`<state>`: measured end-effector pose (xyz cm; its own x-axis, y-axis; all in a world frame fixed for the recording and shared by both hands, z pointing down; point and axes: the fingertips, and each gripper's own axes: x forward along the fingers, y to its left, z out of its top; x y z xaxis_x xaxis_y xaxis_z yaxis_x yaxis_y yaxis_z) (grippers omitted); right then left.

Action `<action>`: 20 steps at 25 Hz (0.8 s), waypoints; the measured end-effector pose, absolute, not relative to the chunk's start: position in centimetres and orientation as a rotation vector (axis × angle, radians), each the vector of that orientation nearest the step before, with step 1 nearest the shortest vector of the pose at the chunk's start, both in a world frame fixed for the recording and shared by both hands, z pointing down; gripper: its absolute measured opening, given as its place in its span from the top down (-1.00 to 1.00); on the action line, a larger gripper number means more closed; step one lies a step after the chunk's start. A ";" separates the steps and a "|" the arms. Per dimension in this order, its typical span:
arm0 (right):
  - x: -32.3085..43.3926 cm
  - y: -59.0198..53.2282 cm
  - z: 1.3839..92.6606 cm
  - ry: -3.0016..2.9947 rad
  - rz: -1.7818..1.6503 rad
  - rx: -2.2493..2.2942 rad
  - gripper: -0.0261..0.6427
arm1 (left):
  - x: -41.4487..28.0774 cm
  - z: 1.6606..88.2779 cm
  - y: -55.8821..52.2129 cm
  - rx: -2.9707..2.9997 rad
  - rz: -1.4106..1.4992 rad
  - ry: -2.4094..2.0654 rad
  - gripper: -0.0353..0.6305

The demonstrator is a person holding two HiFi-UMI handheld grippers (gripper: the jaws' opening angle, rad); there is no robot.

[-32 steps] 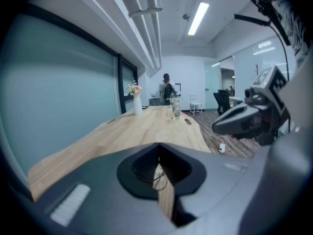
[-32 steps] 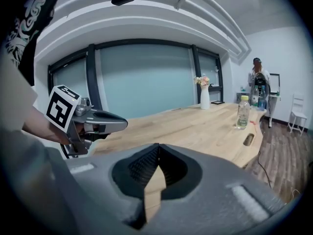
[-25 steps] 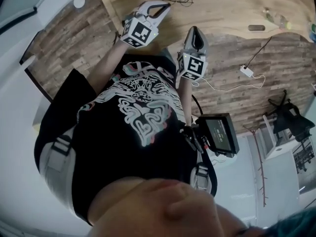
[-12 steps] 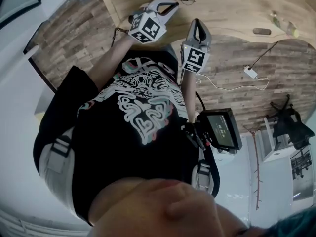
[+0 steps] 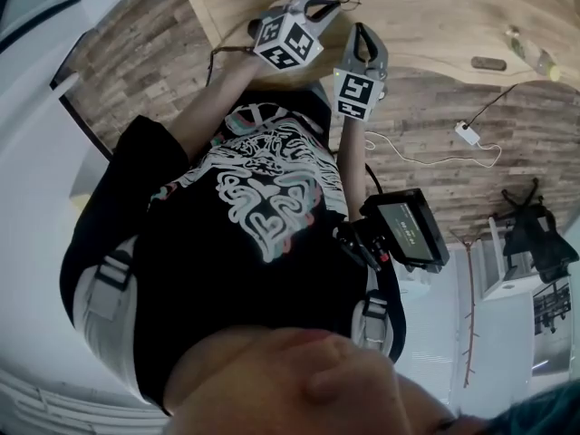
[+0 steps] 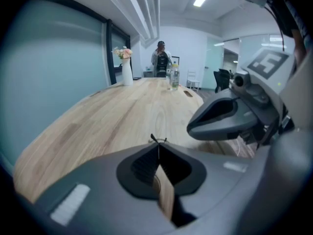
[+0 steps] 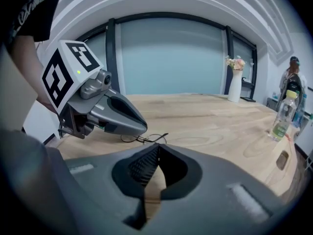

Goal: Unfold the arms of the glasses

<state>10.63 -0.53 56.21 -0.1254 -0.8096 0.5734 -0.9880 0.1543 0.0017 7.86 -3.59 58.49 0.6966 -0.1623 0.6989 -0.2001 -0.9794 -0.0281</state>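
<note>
You work in a room with a plank floor and a tall glass wall, at a long pale wooden table. On it a white vase holds pink flowers, and a clear bottle with a green label stands near it. Your left gripper has its jaws pressed together, with the tips right at the glasses. These lie on the wood near the table's edge. Your right gripper, just beside, is closed on nothing.

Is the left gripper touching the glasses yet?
Cannot tell: in the right gripper view the left gripper sits right over the glasses, with neither contact nor gap plain.
</note>
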 end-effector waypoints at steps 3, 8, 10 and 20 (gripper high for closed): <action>12.0 -1.3 58.1 -1.988 0.555 1.693 0.92 | 9.6 60.4 -3.3 2.820 1.224 -0.231 0.91; 13.0 -3.5 59.9 -1.978 0.579 1.682 0.92 | 10.3 62.7 -4.1 2.821 1.344 -0.149 0.87; 13.1 -4.0 60.0 -1.981 0.579 1.680 0.92 | 10.4 63.4 -4.2 2.831 1.418 -0.122 0.80; 12.1 -5.3 60.0 -2.022 0.565 1.608 0.92 | 10.7 62.8 -4.6 2.901 1.550 -0.043 0.80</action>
<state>12.07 -5.28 59.97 -0.1842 -0.7713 0.6092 -0.9755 0.2195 -0.0169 10.75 -4.61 62.80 0.5580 -0.0923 0.8247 0.0465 -0.9888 -0.1421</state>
